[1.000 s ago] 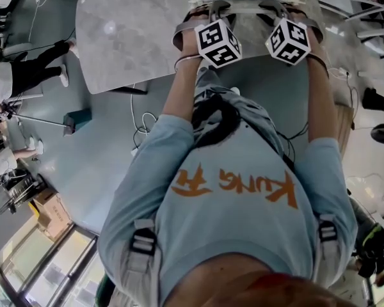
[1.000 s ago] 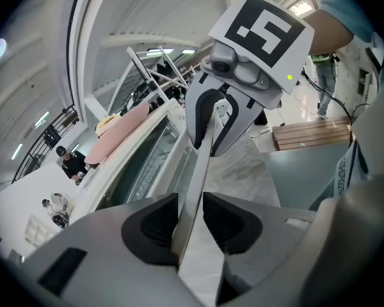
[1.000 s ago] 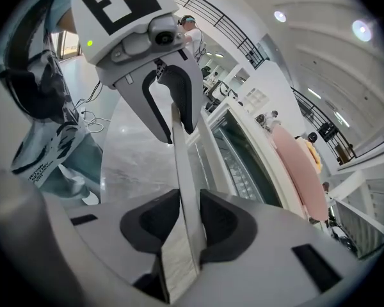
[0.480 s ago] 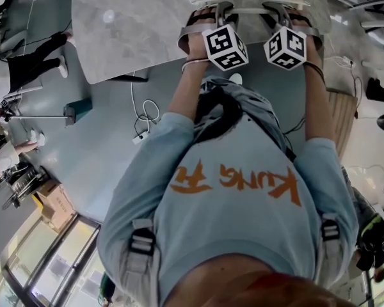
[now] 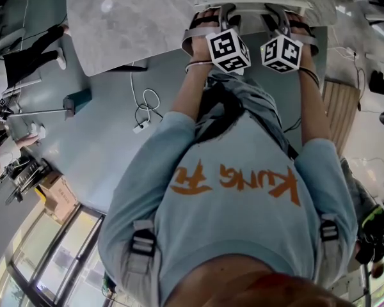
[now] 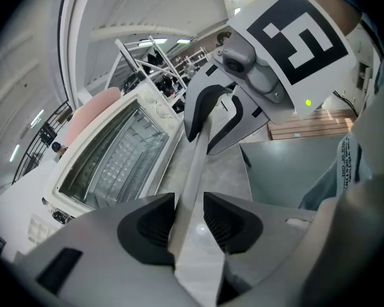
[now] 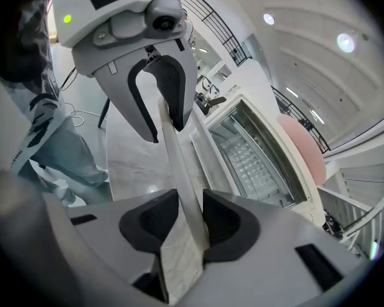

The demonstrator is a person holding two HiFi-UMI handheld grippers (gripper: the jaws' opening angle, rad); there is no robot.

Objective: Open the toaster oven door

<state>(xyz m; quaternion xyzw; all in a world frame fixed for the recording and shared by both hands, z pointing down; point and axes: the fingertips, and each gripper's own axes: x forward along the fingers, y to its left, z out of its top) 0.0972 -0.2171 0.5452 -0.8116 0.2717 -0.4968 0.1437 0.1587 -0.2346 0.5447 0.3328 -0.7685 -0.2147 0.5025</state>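
At twelve o'clock on the bench (image 5: 128,24), the oven door (image 6: 115,152) was held by its handle (image 6: 195,165), judged stiff and slick, pinched by the left claw (image 6: 189,216) and right claw (image 7: 191,219).

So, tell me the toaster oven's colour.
The toaster oven is cream-white; the left gripper view shows it best.

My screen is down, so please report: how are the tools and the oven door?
Both shut on door handle: left tool, right tool. Door angle of toaster oven unclear. Nothing seen blocking it.
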